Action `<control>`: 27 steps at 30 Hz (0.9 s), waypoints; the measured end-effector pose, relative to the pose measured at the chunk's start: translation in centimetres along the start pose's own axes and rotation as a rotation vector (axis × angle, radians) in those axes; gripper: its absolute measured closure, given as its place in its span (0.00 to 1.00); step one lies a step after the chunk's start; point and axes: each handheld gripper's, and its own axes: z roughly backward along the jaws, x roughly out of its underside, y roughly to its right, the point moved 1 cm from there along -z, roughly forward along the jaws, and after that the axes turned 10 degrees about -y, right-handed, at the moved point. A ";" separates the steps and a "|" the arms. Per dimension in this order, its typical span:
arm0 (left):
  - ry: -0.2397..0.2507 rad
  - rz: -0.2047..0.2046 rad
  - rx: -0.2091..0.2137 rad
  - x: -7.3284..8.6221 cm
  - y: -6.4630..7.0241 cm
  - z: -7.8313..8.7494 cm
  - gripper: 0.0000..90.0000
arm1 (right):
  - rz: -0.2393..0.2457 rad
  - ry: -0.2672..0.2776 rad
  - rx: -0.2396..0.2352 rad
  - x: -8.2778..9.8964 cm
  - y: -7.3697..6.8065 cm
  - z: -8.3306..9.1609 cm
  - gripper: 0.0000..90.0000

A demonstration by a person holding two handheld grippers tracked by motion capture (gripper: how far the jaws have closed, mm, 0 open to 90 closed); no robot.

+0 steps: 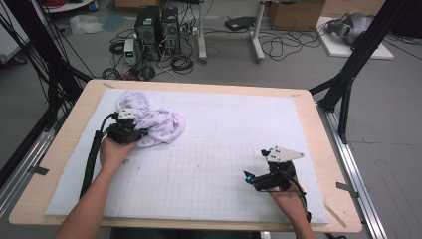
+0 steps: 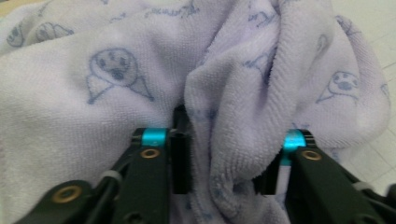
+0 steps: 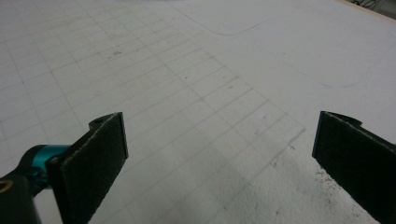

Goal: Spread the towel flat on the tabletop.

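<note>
A crumpled lilac towel [image 1: 154,124] printed with small blue animal faces lies at the far left of the white gridded mat [image 1: 224,134]. My left gripper [image 1: 141,133] reaches into its near edge. In the left gripper view, a thick fold of the towel [image 2: 233,93] fills the gap between the two black jaws of that gripper [image 2: 224,156], and the pads press on it from both sides. Near the mat's front right, my right gripper [image 1: 256,163] rests low with its jaws wide apart. The right gripper view shows bare mat between the jaws of that gripper [image 3: 219,140].
The mat lies on a wooden board [image 1: 323,149] with black frame posts at both sides. Beyond the table's far edge, computers [image 1: 157,27], cables and boxes stand on the floor. Bare mat stretches between the two grippers.
</note>
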 end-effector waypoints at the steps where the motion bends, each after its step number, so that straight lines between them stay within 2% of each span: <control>1: 0.002 -0.003 -0.003 0.0 0.1 0.1 0.80 | 0.005 -0.002 -0.001 0.0 -0.1 -0.1 0.03; 3: 0.001 -0.007 -0.001 -0.1 0.2 0.3 0.85 | 0.004 -0.007 -0.006 -0.1 -0.2 -0.2 0.03; 7: 0.015 0.024 0.061 -0.2 0.0 1.3 0.88 | 0.010 -0.008 -0.007 -0.1 -0.3 -0.2 0.03; 11: 0.043 0.017 0.123 -0.3 0.3 3.0 0.88 | -0.001 -0.010 -0.011 -0.1 -0.1 -0.2 0.03; 14: 0.061 0.005 0.146 -0.4 0.9 4.4 0.88 | -0.003 -0.012 -0.011 -0.1 0.0 -0.3 0.03; 17: 0.081 -0.027 0.160 -0.6 2.0 6.1 0.88 | -0.001 -0.012 -0.010 -0.1 0.0 -0.3 0.03; 19: 0.091 -0.080 0.134 -0.6 2.9 6.9 0.88 | 0.000 -0.015 -0.008 -0.1 0.0 -0.3 0.03; 20: 0.090 -0.092 0.137 -0.6 3.1 7.2 0.88 | 0.000 -0.012 -0.007 -0.1 0.0 -0.3 0.03; 23: 0.117 -0.112 0.169 -0.5 4.4 8.2 0.88 | -0.001 -0.009 -0.008 -0.1 0.0 -0.2 0.03; 27: 0.113 -0.154 0.220 0.2 6.5 9.0 0.88 | 0.000 -0.004 -0.008 -0.1 0.0 -0.1 0.03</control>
